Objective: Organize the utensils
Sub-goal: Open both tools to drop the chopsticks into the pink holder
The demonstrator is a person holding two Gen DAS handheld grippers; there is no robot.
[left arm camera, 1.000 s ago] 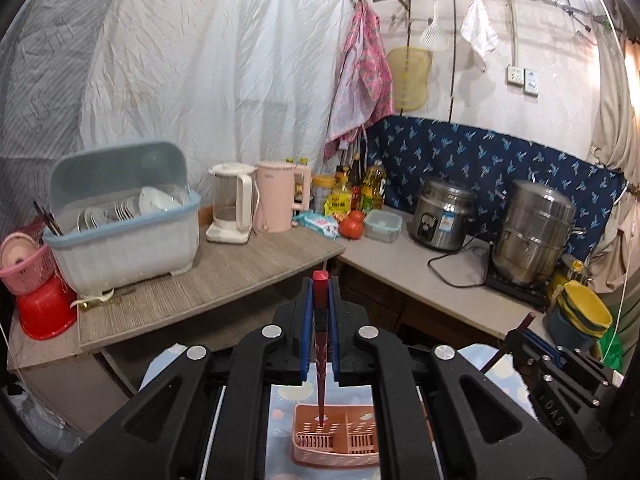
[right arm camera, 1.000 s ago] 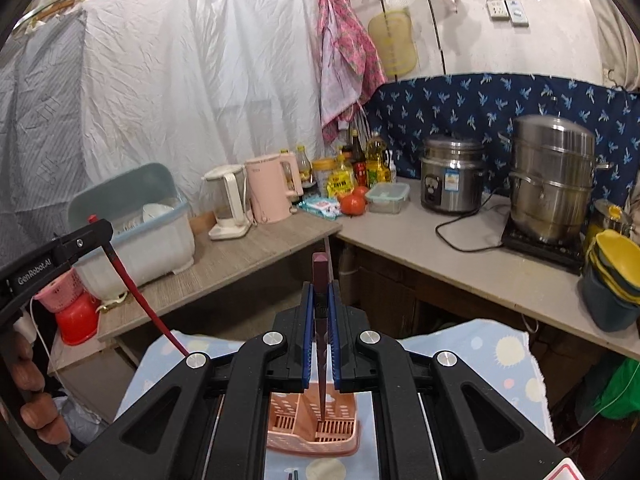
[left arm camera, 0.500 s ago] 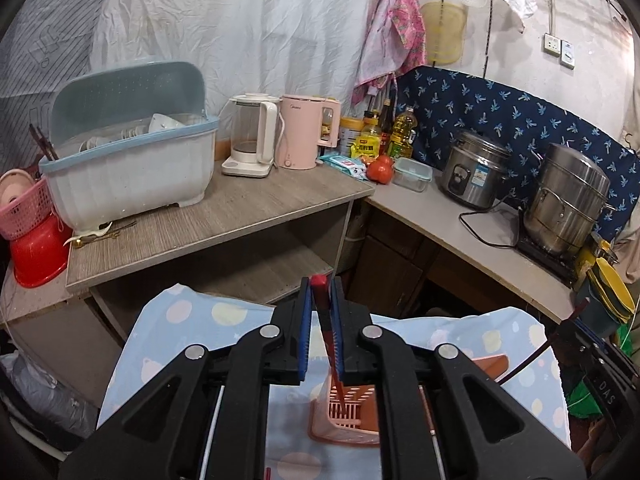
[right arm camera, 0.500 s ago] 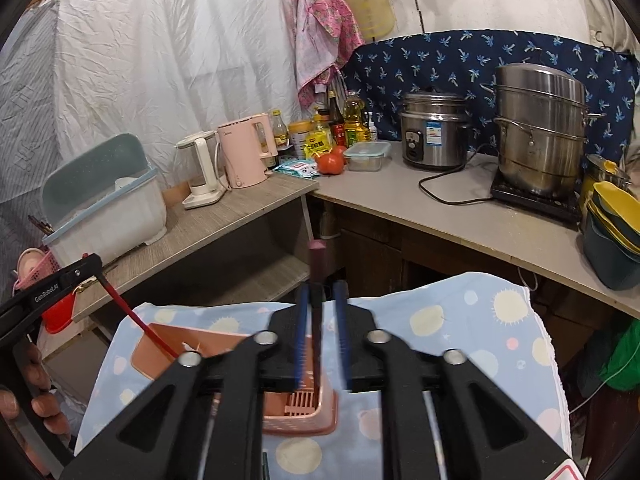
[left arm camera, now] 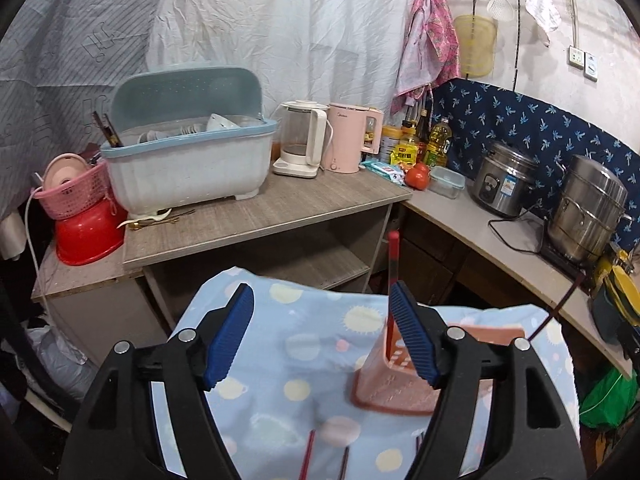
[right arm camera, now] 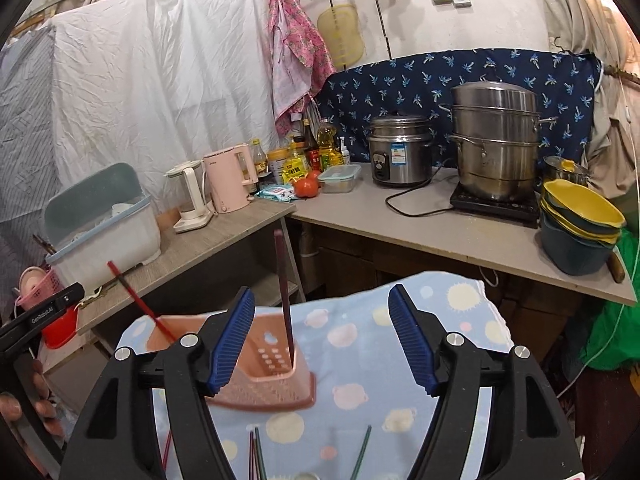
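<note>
Both the left gripper (left arm camera: pixel 322 336) and right gripper (right arm camera: pixel 322 338) are opening, empty, two chopsticks (right arm camera: pixel 285 292) standing in the pink holder (right arm camera: pixel 264 380); several loose chopsticks (right arm camera: pixel 256 456) remain on the cloth (right arm camera: pixel 400 380)

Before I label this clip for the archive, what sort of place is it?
Most likely a small, makeshift home kitchen: a rice cooker and a steel steamer pot stand on the counter, oil bottles beside them, and a covered dish rack holds bowls.
</note>
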